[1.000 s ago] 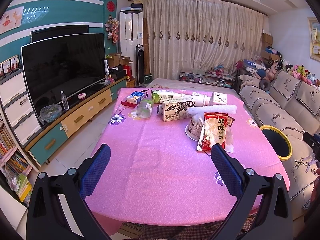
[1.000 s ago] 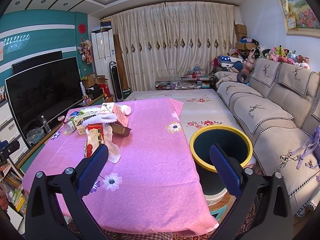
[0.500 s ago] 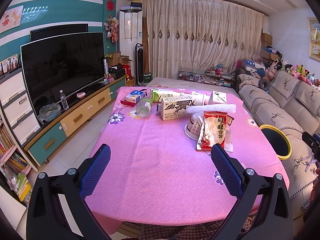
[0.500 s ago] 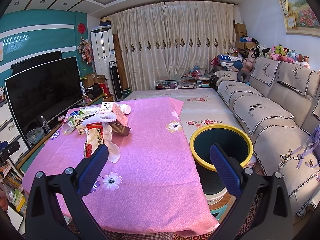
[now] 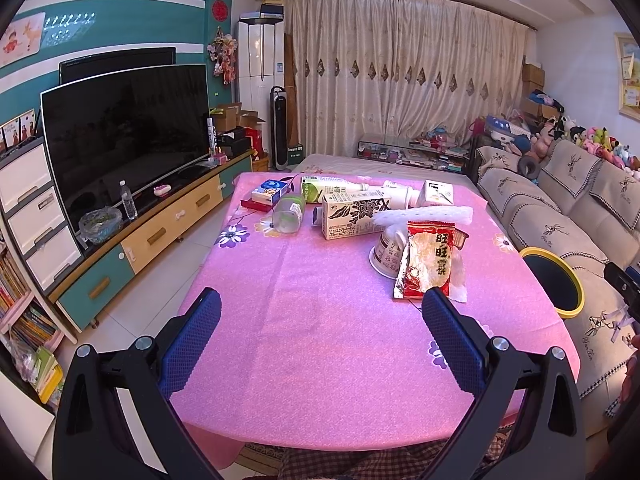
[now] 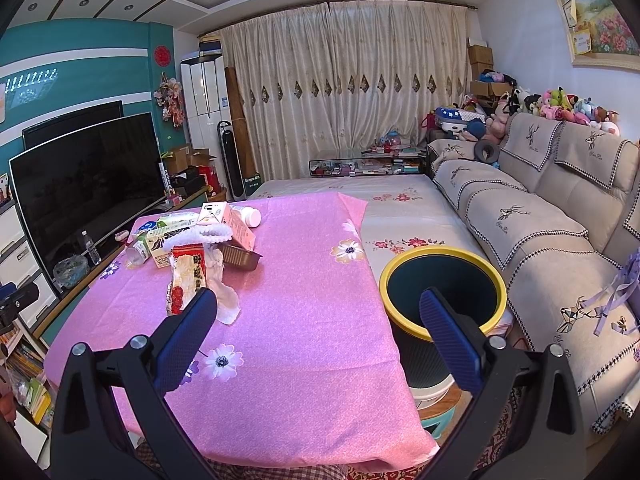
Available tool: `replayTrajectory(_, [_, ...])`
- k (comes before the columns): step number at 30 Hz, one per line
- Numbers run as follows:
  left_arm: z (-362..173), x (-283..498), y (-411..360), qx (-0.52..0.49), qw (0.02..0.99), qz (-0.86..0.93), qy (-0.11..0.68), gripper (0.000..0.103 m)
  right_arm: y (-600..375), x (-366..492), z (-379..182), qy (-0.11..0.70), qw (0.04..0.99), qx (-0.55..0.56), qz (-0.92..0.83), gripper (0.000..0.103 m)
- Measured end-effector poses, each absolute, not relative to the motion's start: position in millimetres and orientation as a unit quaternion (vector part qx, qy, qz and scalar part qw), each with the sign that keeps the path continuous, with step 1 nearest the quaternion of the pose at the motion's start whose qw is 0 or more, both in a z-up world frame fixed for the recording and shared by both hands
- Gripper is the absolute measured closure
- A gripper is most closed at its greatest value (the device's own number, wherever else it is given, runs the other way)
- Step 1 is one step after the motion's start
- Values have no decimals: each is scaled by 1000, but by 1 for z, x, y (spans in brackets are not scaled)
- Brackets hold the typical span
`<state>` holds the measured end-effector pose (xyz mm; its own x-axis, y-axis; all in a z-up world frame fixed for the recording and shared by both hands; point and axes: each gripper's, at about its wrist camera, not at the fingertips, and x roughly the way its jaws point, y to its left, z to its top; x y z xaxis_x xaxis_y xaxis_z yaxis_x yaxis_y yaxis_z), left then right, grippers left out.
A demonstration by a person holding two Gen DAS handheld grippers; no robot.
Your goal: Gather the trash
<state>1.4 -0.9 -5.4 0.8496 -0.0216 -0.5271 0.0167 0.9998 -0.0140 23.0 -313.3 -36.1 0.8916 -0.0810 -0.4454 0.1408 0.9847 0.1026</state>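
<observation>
Trash lies on the pink tablecloth (image 5: 320,320): a red snack bag (image 5: 429,264) on a white tissue, an overturned paper cup (image 5: 386,250), a milk carton (image 5: 352,218), a clear bottle (image 5: 289,216), a green-label bottle (image 5: 328,190) and small boxes. The snack bag also shows in the right wrist view (image 6: 186,280). A dark bin with a yellow rim (image 6: 442,284) stands by the table's right side, also seen in the left wrist view (image 5: 554,280). My left gripper (image 5: 320,312) is open and empty above the near table. My right gripper (image 6: 318,312) is open and empty, between table and bin.
A television (image 5: 124,128) on a low cabinet stands left of the table. A sofa (image 6: 560,220) runs along the right, close behind the bin. A brown tray (image 6: 240,256) lies by the cartons. A floral-covered surface (image 6: 400,208) extends beyond the table.
The left view has shifted slightly, with the trash sitting a little nearer. The right view is nearly unchanged. Both grippers stay open.
</observation>
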Motion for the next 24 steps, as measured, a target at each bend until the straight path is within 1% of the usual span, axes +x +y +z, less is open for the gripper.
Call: replayTrajectory(24, [-10,5,1,-4,960,-6,280,4,-313,26,-43,233,969,66,-56,6])
